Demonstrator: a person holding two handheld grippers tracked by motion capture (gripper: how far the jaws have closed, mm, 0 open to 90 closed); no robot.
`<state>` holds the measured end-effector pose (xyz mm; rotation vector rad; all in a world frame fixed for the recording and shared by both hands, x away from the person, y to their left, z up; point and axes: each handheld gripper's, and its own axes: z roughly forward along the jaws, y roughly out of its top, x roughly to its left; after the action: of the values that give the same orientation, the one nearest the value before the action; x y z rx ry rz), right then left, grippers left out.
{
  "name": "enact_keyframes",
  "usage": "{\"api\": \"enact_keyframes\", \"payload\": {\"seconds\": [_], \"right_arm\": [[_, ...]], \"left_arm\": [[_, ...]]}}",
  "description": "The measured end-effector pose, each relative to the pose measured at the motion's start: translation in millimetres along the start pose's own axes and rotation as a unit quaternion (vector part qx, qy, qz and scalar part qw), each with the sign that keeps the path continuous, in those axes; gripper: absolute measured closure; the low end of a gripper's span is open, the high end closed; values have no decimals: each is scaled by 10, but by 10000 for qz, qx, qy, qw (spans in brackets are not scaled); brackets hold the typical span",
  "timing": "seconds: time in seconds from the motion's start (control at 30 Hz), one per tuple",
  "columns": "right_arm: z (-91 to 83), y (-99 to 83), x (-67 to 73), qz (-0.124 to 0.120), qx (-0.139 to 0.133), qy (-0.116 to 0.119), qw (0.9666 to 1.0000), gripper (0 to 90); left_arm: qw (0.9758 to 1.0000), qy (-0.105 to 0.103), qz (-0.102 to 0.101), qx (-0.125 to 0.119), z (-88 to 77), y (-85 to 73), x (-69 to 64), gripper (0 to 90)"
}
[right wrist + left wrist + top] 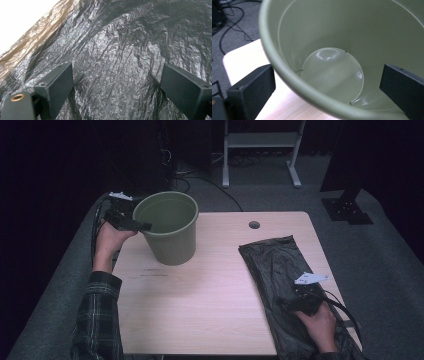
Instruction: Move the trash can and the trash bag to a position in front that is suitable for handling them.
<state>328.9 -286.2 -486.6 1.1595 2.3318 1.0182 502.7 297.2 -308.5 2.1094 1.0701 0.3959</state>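
A green plastic bucket [170, 240] stands upright and empty on the far left part of the light wood table [200, 295]. My left gripper [142, 225] is at the bucket's left rim, open. In the left gripper view [327, 75] one jaw is outside the bucket's wall and the other inside, over the bucket's bare bottom [332, 70]. A crumpled black plastic bag [275, 265] lies flat along the table's right side. My right gripper [292, 304] rests low over the bag's near part, open. The creased bag [117, 37] spreads between and beyond my right gripper's [116, 77] jaws.
A round hole [254, 225] sits in the tabletop near the far edge. Behind the table are a white frame's legs [260, 150], floor cables [200, 175] and a black stand base [347, 210]. The bag's near end hangs over the table's front right corner.
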Motion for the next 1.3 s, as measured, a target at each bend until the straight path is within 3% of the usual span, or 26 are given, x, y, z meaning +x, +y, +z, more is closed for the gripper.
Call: {"api": "enact_keyframes", "payload": {"seconds": [0.07, 0.37, 0.63, 0.77, 1.3], "right_arm": [[0, 0, 0, 0, 0, 0, 10000, 97], [0, 0, 0, -1, 0, -1, 10000, 97], [0, 0, 1, -18, 3, 16, 10000, 96], [-2, -1, 3, -24, 7, 26, 10000, 96], [-2, -2, 3, -29, 1, 33, 10000, 96]], "left_arm": [[10000, 40, 46, 23, 14, 6, -26, 0], [9994, -162, 222, 210, 23, 12, -148, 0], [9990, -335, 300, 56, 5, -52, -278, 0], [9984, -396, 391, 107, -4, -57, -361, 0], [9954, -672, 685, 37, 1, -101, -781, 0]]}}
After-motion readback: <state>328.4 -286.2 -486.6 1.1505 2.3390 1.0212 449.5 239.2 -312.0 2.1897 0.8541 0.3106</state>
